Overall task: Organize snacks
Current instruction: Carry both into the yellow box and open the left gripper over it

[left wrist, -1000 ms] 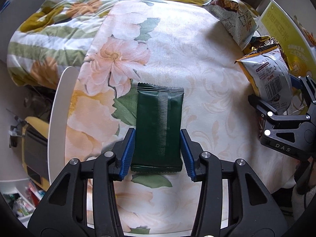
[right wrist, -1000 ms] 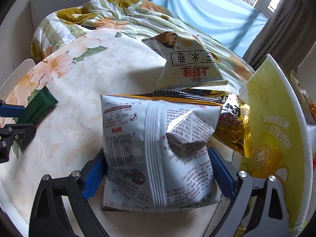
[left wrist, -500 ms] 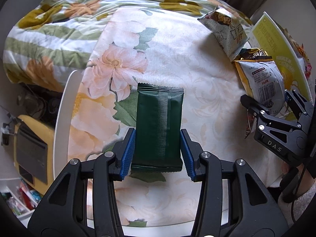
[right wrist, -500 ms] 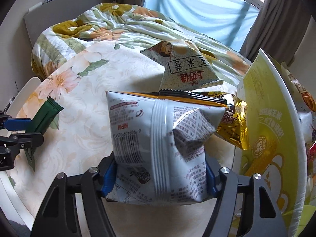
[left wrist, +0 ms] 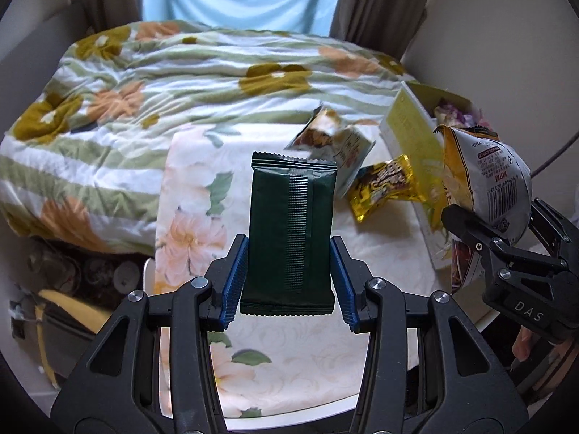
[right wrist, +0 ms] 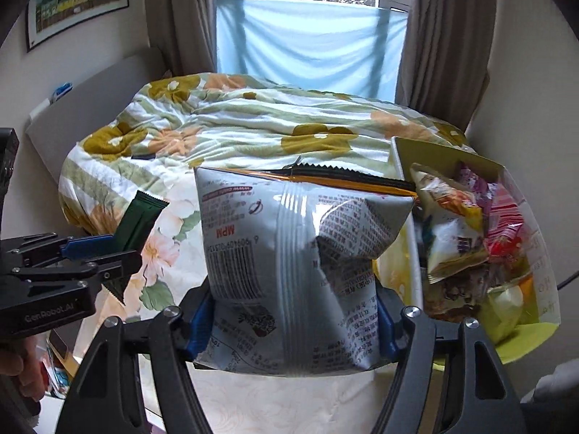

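Box (left wrist: 409, 137) right on table (left wrist: 188, 166); bed (left wrist: 163, 72) behind.

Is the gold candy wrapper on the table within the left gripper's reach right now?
Probably not: the left gripper is shut on the green packet. The gold wrapper lies uncovered on the tablecloth, beside the yellow box.

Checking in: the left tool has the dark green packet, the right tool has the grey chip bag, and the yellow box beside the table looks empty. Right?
Not quite. The yellow box is not empty: the right wrist view shows it filled with snack packets. The rest holds: the left tool grips the dark green packet, and the right tool grips the grey chip bag.
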Demonstrator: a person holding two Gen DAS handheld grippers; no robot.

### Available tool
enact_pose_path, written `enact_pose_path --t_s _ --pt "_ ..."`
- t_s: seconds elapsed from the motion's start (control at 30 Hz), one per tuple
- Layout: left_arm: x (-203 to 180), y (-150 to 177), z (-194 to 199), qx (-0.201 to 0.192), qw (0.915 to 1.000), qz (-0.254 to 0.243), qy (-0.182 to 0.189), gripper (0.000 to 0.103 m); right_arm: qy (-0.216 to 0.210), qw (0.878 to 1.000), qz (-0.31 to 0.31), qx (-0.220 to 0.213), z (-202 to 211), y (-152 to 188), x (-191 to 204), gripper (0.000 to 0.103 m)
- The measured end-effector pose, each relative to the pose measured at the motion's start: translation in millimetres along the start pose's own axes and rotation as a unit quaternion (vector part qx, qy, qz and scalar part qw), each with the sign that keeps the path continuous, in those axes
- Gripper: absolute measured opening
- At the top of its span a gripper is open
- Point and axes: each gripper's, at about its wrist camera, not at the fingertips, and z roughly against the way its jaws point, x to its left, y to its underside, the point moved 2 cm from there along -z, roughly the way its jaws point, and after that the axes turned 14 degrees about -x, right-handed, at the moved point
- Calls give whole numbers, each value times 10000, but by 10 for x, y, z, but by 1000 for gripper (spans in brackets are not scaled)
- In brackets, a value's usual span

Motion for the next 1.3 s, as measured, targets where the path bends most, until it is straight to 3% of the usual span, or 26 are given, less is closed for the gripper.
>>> enact_pose_path --t_s 0.13,0.37,0.6,0.8,0.9,0.93,1.03,1.07,1.3 --pt "-385 -309 57 -260 9988 -267 327 41 250 9986 -421 -196 320 -174 -327 67" --pt "-1284 -605 37 -428 9954 -378 767 41 679 9950 -635 -357 734 -302 -1088 67" --pt "-2277 -593 -164 -413 9930 -454 1005 41 757 9940 -701 -359 924 -260 -1846 67" --pt "-2982 -448 -557 -174 9940 -606 897 41 604 9942 -840 -289 921 -144 -2326 67" --pt "-3173 -370 -693 -284 9946 -578 818 42 502 9945 -899 -174 853 -89 -2503 67" --pt "-3196 -342 -739 -251 9950 -586 770 48 431 9944 -951 -133 833 -67 -2549 67" --pt "-3199 -263 -847 -107 9968 -557 565 99 285 9953 -920 -41 808 16 -2650 67" --pt "-3178 -240 -842 -161 9975 -503 459 103 240 9955 -915 -1 779 37 -2671 67" --pt "-2798 -187 -696 -81 9996 -265 18 103 -152 9943 -1035 191 564 73 -2698 67"
